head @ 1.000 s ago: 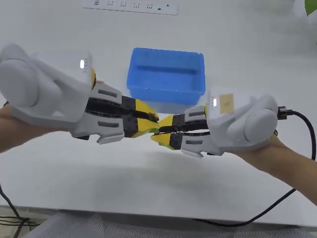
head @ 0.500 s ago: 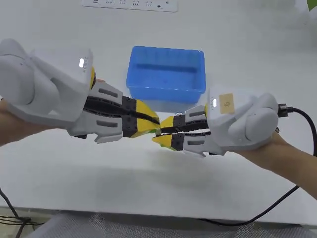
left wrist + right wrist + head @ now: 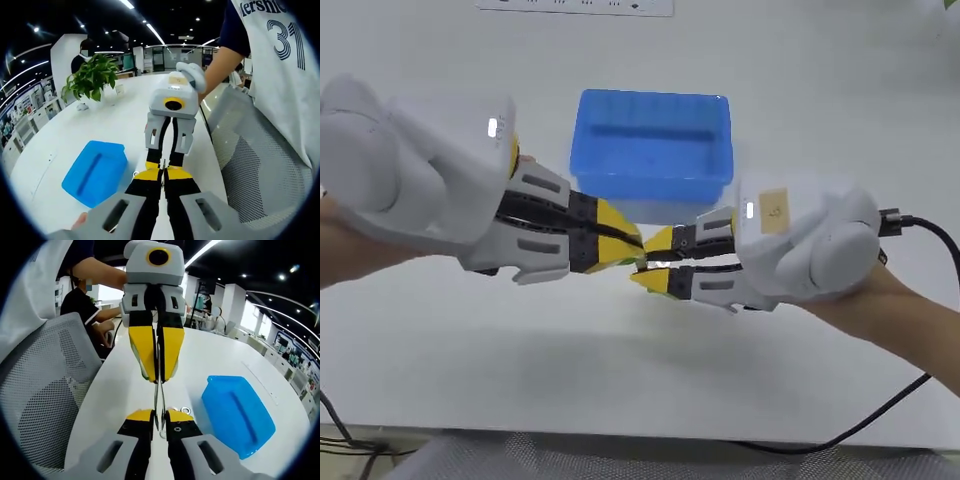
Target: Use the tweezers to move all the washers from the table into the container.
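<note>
Steel tweezers pinched by left hand-held gripper and right hand-held gripper, both clamped tight.

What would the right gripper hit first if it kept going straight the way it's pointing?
The tweezers, whose tip sits between the right gripper's jaws; just beyond, the left gripper holding them points straight back at it. Depth is unclear.

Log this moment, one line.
left gripper: jaws shut on tweezers | right gripper: jaws shut on tweezers | washers: on table | container: beyond jaws
</note>
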Demonstrator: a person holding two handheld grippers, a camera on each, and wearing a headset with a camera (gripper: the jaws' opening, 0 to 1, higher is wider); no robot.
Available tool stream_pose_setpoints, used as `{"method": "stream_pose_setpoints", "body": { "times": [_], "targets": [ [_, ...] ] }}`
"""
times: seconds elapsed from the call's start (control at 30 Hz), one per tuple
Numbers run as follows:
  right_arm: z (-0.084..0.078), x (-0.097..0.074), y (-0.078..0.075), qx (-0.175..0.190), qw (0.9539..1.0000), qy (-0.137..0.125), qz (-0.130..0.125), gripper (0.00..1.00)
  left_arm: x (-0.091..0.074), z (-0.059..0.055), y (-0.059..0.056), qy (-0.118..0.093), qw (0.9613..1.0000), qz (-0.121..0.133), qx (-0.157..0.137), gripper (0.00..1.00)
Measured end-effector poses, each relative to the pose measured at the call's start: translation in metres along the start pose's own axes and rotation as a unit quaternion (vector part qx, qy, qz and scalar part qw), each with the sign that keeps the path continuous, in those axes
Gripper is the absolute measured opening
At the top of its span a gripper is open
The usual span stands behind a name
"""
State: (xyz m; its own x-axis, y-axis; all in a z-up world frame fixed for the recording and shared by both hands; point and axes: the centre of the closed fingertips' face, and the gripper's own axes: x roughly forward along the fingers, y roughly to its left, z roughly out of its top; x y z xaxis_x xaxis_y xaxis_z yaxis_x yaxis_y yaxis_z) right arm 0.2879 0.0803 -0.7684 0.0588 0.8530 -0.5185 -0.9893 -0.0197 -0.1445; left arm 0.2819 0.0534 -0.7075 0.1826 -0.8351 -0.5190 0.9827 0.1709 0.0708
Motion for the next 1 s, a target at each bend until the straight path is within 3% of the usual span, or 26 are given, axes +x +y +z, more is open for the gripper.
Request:
{"method": "stream_pose_setpoints", "body": {
  "times": [0.3, 1.0],
  "targets": [
    [-0.007, 0.003, -0.003, 0.006, 1.0000, 0.005, 0.000, 0.11, 0.006, -0.004, 0.003, 0.007, 1.0000, 0.001, 0.003, 0.06],
    [-0.010, 0.001, -0.003, 0.040, 0.9992, 0.002, -0.001, 0.11, 0.009, -0.005, 0.007, 0.004, 0.9997, 0.000, -0.023, 0.06]
  ]
}}
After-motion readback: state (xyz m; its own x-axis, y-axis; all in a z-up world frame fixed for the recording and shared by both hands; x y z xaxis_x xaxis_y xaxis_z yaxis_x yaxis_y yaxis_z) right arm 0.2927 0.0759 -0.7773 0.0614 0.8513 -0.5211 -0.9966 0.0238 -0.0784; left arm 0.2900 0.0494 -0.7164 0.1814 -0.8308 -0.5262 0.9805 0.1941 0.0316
